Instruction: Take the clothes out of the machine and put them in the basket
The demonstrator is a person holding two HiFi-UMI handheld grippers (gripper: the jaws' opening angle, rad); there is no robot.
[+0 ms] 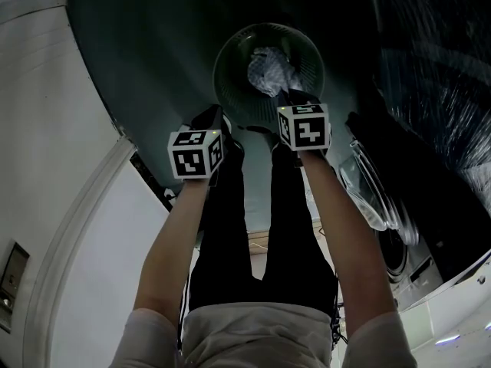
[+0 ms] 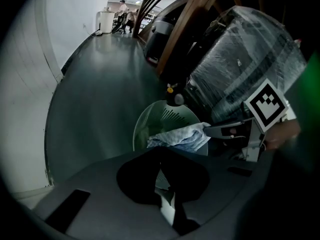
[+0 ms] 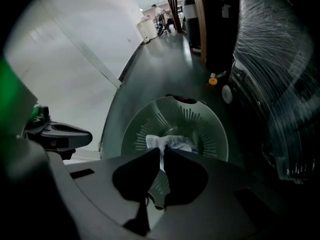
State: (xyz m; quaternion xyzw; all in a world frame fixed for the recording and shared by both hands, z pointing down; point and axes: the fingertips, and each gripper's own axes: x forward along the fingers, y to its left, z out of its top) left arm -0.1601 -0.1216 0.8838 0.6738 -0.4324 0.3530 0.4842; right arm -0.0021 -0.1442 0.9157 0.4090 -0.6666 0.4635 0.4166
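A round green slatted basket (image 1: 230, 52) stands on the dark floor below both grippers. A pale crumpled cloth (image 1: 268, 69) hangs in its mouth. My right gripper (image 1: 295, 100) is shut on this cloth; in the right gripper view a white strip of the cloth (image 3: 172, 143) runs down between the closed jaws of the gripper (image 3: 161, 155) over the basket (image 3: 215, 124). My left gripper (image 1: 217, 117) is close beside it. Its jaws (image 2: 160, 153) meet at the edge of the cloth (image 2: 177, 136), which stretches across to the right gripper (image 2: 220, 130) above the basket (image 2: 145, 119).
A front-loading washing machine (image 1: 387, 236) with its glass door swung open is at the right. Plastic-wrapped appliances (image 2: 245, 59) stand beyond it. A white wall (image 1: 46, 129) runs along the left. The person's dark legs (image 1: 261, 221) are below the grippers. A small yellow object (image 3: 213, 80) lies on the floor.
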